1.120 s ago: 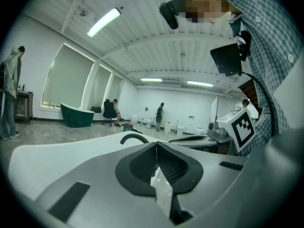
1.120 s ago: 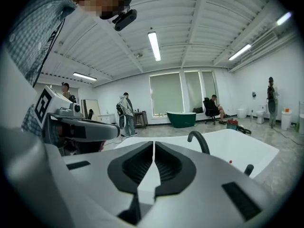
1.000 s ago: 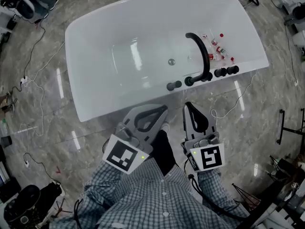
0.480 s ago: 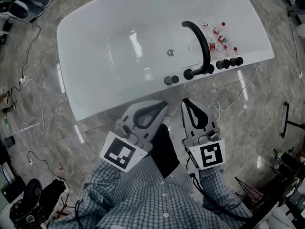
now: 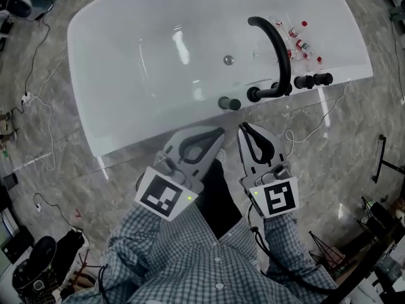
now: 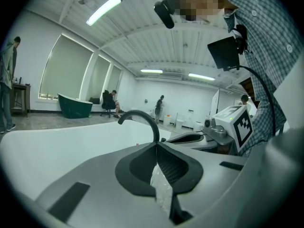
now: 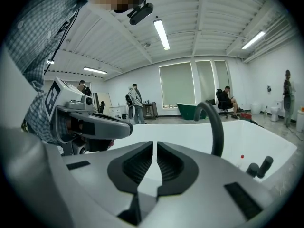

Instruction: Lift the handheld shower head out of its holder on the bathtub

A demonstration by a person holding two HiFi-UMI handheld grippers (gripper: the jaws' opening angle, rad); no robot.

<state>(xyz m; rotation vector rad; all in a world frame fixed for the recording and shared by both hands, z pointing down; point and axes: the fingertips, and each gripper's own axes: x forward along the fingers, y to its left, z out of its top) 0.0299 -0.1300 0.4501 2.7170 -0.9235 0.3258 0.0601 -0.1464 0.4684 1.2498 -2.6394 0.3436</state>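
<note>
A white bathtub [image 5: 120,116] fills the upper part of the head view. A black arched spout [image 5: 280,45] rises from its near rim. One black knob [image 5: 230,103] sits left of the spout's base and two stubby black fittings [image 5: 314,80] sit right of it. Which of them is the shower head I cannot tell. My left gripper [image 5: 218,133] and right gripper [image 5: 243,129] hover side by side just short of the rim, both shut and empty. The spout [image 6: 142,120] stands beyond the left gripper's closed jaws. In the right gripper view the spout [image 7: 214,127] and fittings [image 7: 260,167] lie ahead to the right.
Small red-capped bottles [image 5: 301,43] lie in the tub's right end, and the drain [image 5: 228,60] is in the middle. Cables [image 5: 47,113] trail over the marble floor on the left. A dark stand [image 5: 380,163] and gear sit at the right. People stand far off in the room [image 7: 134,103].
Both grippers have sunk and come closer to the tub's near rim. Their jaws stay closed throughout.
</note>
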